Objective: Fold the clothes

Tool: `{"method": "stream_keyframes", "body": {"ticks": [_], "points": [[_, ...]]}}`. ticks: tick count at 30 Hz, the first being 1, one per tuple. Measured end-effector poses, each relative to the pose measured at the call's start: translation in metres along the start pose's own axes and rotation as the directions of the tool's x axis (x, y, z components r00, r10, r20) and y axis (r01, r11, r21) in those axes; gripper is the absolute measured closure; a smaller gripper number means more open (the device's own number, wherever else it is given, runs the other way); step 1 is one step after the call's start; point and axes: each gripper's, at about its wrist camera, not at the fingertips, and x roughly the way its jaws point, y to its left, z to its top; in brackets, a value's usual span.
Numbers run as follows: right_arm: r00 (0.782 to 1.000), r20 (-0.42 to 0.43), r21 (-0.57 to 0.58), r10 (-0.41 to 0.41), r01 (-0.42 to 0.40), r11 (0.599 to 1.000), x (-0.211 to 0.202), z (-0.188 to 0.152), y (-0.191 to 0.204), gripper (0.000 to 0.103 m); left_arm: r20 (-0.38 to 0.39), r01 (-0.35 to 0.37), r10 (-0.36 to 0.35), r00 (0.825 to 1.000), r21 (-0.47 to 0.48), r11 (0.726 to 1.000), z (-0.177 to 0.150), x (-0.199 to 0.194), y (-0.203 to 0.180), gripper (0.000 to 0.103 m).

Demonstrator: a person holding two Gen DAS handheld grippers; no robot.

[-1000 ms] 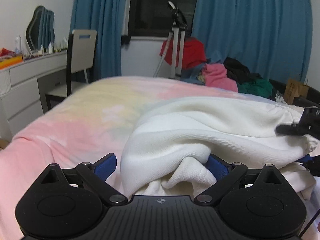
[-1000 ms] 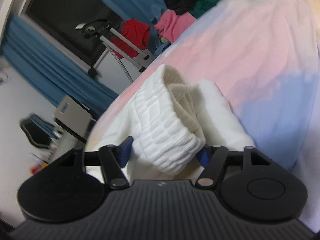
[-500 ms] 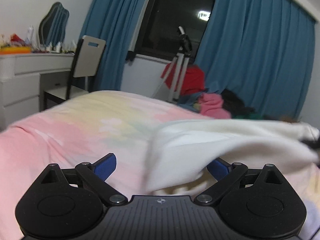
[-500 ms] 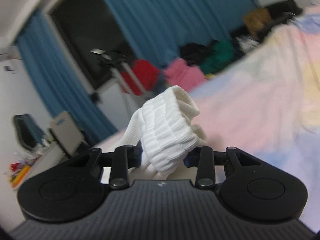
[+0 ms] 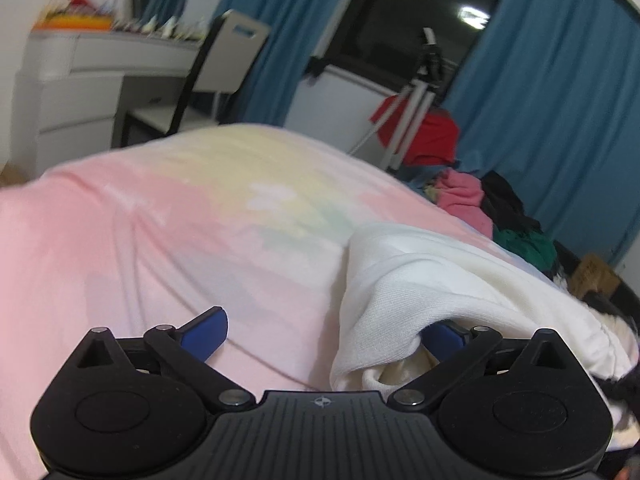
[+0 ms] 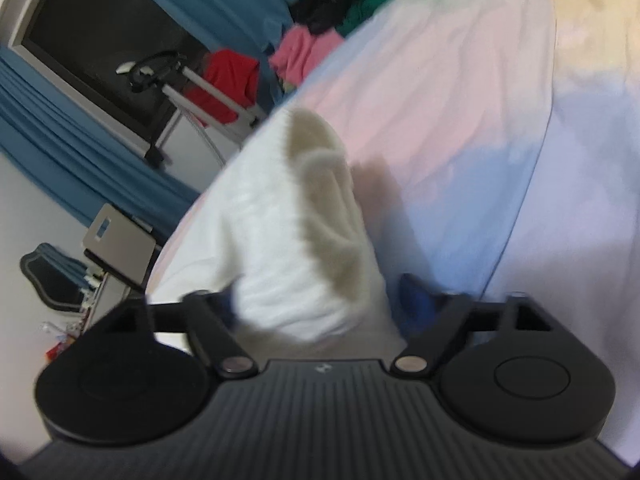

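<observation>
STEP: laying the white garment (image 5: 452, 280) flat on the bed (image 5: 160, 232) | RIGHT hand-held gripper (image 6: 324, 300): jaws had just been opening; cuff loose between them | LEFT hand-held gripper (image 5: 320, 332): wide open; cloth draped over one finger | NEXT: likely pick an edge to fold

Open left tool (image 5: 324, 330) beside white garment (image 5: 440, 280) on pastel bedspread (image 5: 160, 220).

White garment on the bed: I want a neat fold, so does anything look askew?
Yes. The white garment lies bunched on the bed, not flat, and one edge drapes over a finger of the open left claw.
</observation>
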Motion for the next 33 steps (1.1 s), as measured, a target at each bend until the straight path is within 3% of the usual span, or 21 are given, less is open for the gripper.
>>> {"method": "stream_keyframes", "body": {"ticks": [2, 6, 8, 9, 11, 12, 15, 19, 21, 23, 26, 30, 31, 33], "points": [[0.999, -0.03, 0.018, 0.033, -0.032, 0.999, 0.007, -0.005, -0.002, 0.018, -0.017, 0.007, -0.007, 1.0, -0.024, 1.0, 0.001, 0.002, 0.004, 0.0], [0.999, -0.043, -0.054, 0.018, -0.02, 0.998, 0.014, -0.012, 0.011, 0.017, -0.072, 0.016, -0.018, 0.997, -0.023, 1.0, 0.006, 0.003, 0.007, 0.001], [0.999, -0.037, -0.097, -0.012, 0.008, 0.995, 0.011, -0.014, 0.019, 0.028, -0.144, 0.041, -0.046, 0.989, -0.037, 0.998, 0.01, 0.004, 0.01, 0.001], [0.999, -0.033, -0.098, -0.023, 0.019, 0.995, 0.009, -0.013, 0.021, 0.036, -0.202, 0.055, -0.062, 0.978, -0.038, 0.998, 0.012, 0.006, 0.011, 0.001], [0.999, -0.01, -0.095, -0.04, 0.039, 0.995, 0.0, -0.01, 0.026, 0.05, -0.337, 0.093, -0.09, 0.937, -0.005, 0.996, 0.013, 0.008, 0.011, 0.003], [0.999, 0.005, -0.093, -0.046, 0.046, 0.995, -0.005, -0.008, 0.028, 0.056, -0.365, 0.125, -0.112, 0.924, 0.01, 0.992, 0.013, 0.005, 0.012, 0.004], [0.998, 0.042, -0.08, -0.05, 0.053, 0.995, -0.016, -0.005, 0.034, 0.06, -0.379, 0.212, -0.2, 0.904, -0.01, 0.977, 0.02, -0.01, 0.019, 0.003], [0.994, 0.08, -0.071, -0.071, 0.076, 0.995, -0.017, 0.0, 0.034, 0.061, -0.336, 0.382, -0.4, 0.853, -0.121, 0.916, 0.039, -0.016, 0.027, 0.0], [0.994, 0.082, -0.055, -0.072, 0.077, 0.996, -0.015, 0.003, 0.031, 0.061, -0.311, 0.427, -0.453, 0.836, -0.151, 0.892, 0.043, -0.011, 0.028, 0.0], [0.993, 0.084, -0.062, -0.079, 0.084, 0.995, -0.012, 0.004, 0.03, 0.061, -0.301, 0.413, -0.447, 0.842, -0.172, 0.894, 0.047, 0.003, 0.027, 0.0], [0.991, 0.097, -0.08, -0.088, 0.096, 0.992, -0.01, 0.002, 0.032, 0.061, -0.333, 0.338, -0.403, 0.852, -0.238, 0.911, 0.044, 0.037, 0.028, 0.001], [0.991, 0.1, -0.09, -0.09, 0.099, 0.991, -0.01, 0.002, 0.034, 0.061, -0.377, 0.337, -0.489, 0.786, -0.401, 0.852, 0.035, 0.072, 0.04, 0.019], [0.991, 0.101, -0.092, -0.09, 0.099, 0.991, -0.01, 0.002, 0.034, 0.061, -0.371, 0.343, -0.503, 0.781, -0.417, 0.841, 0.034, 0.076, 0.042, 0.021], [0.991, 0.097, -0.105, -0.09, 0.1, 0.99, -0.011, 0.004, 0.038, 0.061, -0.367, 0.346, -0.486, 0.793, -0.385, 0.856, 0.034, 0.076, 0.04, 0.024]]}}
